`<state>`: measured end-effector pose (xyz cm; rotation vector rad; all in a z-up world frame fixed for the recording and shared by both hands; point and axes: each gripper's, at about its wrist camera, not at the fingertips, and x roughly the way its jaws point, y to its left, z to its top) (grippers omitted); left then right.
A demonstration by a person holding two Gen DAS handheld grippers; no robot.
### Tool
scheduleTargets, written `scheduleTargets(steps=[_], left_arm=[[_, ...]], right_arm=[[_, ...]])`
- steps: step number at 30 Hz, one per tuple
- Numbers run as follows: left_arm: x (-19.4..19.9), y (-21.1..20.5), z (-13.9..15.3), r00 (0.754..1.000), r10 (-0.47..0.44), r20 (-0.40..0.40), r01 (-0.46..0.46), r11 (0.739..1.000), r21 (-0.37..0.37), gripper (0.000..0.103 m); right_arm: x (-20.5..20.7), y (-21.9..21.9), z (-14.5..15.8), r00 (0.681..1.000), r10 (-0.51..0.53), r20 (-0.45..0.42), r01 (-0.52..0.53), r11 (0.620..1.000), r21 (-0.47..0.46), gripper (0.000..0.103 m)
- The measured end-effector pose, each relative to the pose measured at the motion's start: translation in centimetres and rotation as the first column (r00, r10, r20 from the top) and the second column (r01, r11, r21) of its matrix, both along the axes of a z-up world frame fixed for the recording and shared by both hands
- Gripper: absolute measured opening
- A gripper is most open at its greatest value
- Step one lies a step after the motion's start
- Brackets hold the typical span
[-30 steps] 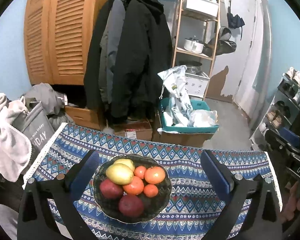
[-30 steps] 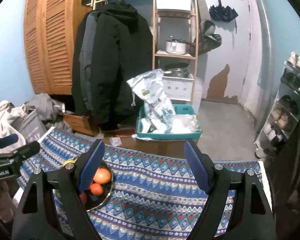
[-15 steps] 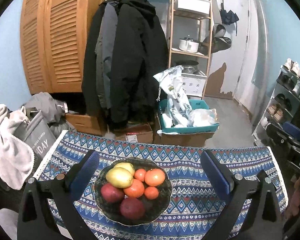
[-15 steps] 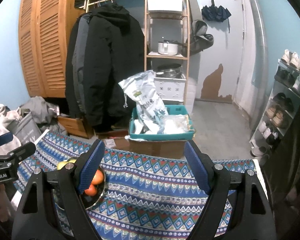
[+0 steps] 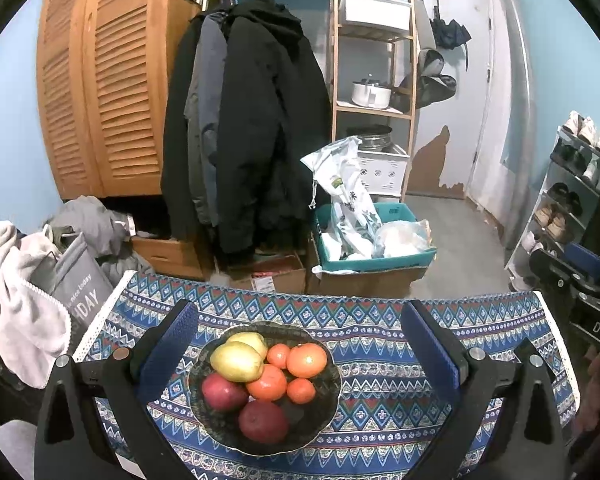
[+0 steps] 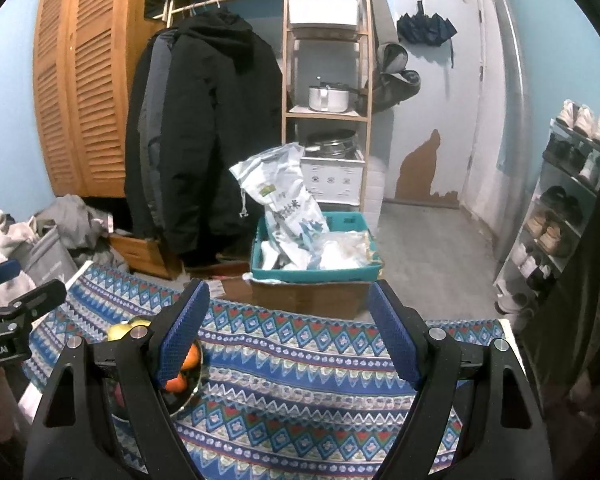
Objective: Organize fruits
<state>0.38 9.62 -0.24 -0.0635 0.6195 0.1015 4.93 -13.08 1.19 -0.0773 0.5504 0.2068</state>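
A dark glass bowl (image 5: 324, 420) stands on the blue patterned tablecloth (image 5: 380, 344). It holds two yellow fruits (image 5: 236, 361), several orange ones (image 5: 306, 360) and two dark red ones (image 5: 263, 421). My left gripper (image 5: 298, 340) hovers over the bowl, open, nothing between its blue pads. The right gripper (image 6: 288, 332) is open too, above bare cloth to the right of the bowl (image 6: 194, 390); its left finger hides most of the fruit. The left gripper (image 6: 16, 300) shows at that view's left edge.
Past the table's far edge sit a cardboard box (image 5: 364, 280) with a teal bin of bags (image 5: 380, 258), hanging dark coats (image 5: 252, 128), a wooden shelf (image 5: 374, 108) and a louvred wardrobe (image 5: 100, 92). Clothes and a grey bag (image 5: 80, 292) lie left; a shoe rack (image 5: 572, 200) stands right.
The left wrist view has rolled slightly level, and the room sits a little lower in both views. The bowl and fruit lie as before. Both grippers stay open.
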Motion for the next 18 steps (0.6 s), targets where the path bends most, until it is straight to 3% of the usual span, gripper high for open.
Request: scheduleTargets(steps=[18], left_arm=[[0.13, -0.75, 0.18, 1.000, -0.004, 0.005, 0.004, 1.000, 0.017, 0.102]], right_arm=[[0.04, -0.31, 0.07, 1.000, -0.007, 0.000, 0.007, 1.000, 0.000, 0.081]])
